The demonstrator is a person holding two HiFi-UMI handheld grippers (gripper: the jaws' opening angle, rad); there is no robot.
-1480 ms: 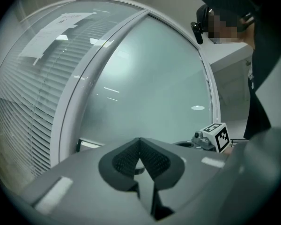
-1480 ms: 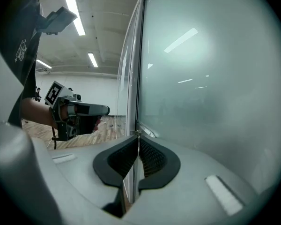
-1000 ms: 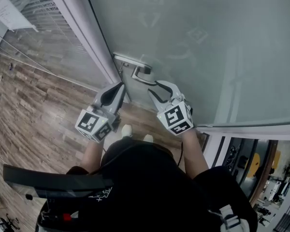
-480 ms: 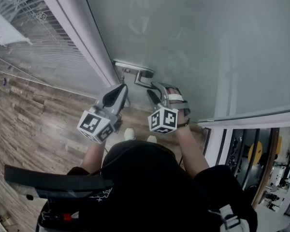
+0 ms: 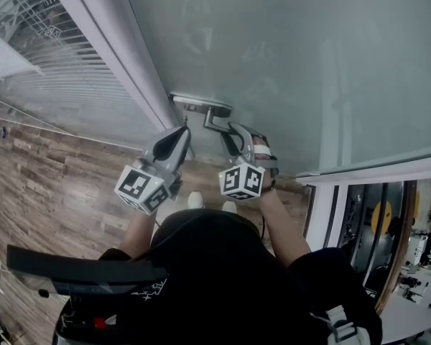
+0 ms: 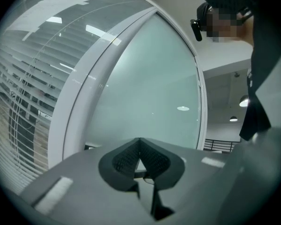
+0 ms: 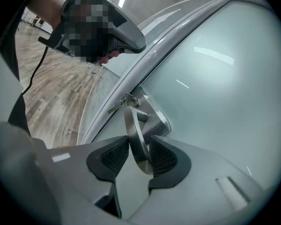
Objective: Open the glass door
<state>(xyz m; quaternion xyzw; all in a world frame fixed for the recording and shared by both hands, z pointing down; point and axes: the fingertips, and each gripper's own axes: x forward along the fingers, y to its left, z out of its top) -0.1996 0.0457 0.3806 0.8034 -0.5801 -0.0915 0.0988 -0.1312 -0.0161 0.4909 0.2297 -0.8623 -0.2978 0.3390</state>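
The frosted glass door [image 5: 294, 63] fills the upper right of the head view. Its metal lever handle [image 5: 214, 124] juts from a lock plate [image 5: 200, 106] near the frame. My right gripper [image 5: 235, 136] is at the handle. In the right gripper view the handle [image 7: 134, 135] lies between the pads of the right gripper [image 7: 139, 156], against the right pad with a gap on the left, and the jaws are closing. My left gripper [image 5: 179, 132] hangs just left of the handle, apart from it. Its jaws, seen in the left gripper view [image 6: 139, 146], are shut on nothing.
A pale door frame [image 5: 118, 60] runs diagonally left of the glass, with slatted blinds [image 5: 50, 56] behind the side pane. A key [image 7: 125, 100] sticks out of the lock. Wood floor [image 5: 50, 185] lies below. A second glazed partition [image 5: 359, 214] stands at the right.
My right gripper has rolled over and sunk onto the handle, which now sits between its jaws. The left gripper has hardly shifted.
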